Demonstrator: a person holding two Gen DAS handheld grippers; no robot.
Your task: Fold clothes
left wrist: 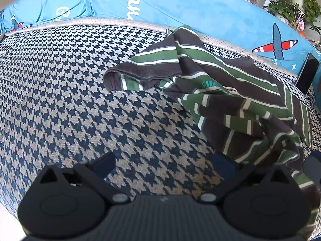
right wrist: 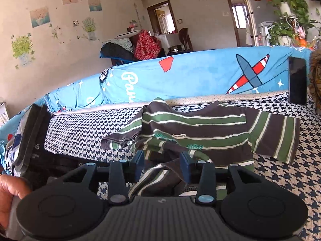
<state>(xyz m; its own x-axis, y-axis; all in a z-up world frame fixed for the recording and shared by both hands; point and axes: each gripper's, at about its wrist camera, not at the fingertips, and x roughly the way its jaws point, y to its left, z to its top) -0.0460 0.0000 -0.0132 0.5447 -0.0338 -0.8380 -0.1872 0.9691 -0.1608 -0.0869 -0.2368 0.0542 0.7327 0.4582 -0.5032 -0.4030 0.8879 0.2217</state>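
Phone [right wrist: 297, 80] upright behind striped shirt [right wrist: 200, 132]

A houndstooth cover [left wrist: 60, 92], blue airplane-print cushions [right wrist: 200, 76], and perhaps a dark phone [right wrist: 297, 80].

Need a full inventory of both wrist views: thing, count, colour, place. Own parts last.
Striped cotton T-shirt: 1, grey, green and white, crumpled on the seat.
Houndstooth woven seat cover: 1, navy and beige, under the shirt.
Blue plush backrest cover with plane print: 1, behind the seat.
Black flat phone: 1, upright against the backrest, right end.
Potted green plants: several, far right on a stand.
Flower wall stickers: several, on the beige wall.
Clothes pile: red and dark, behind the sofa.
Left tongs: open, over bare seat.
Right tongs: part open, shirt fabric between the fingers.
Hand: 1, lower left of the right view.
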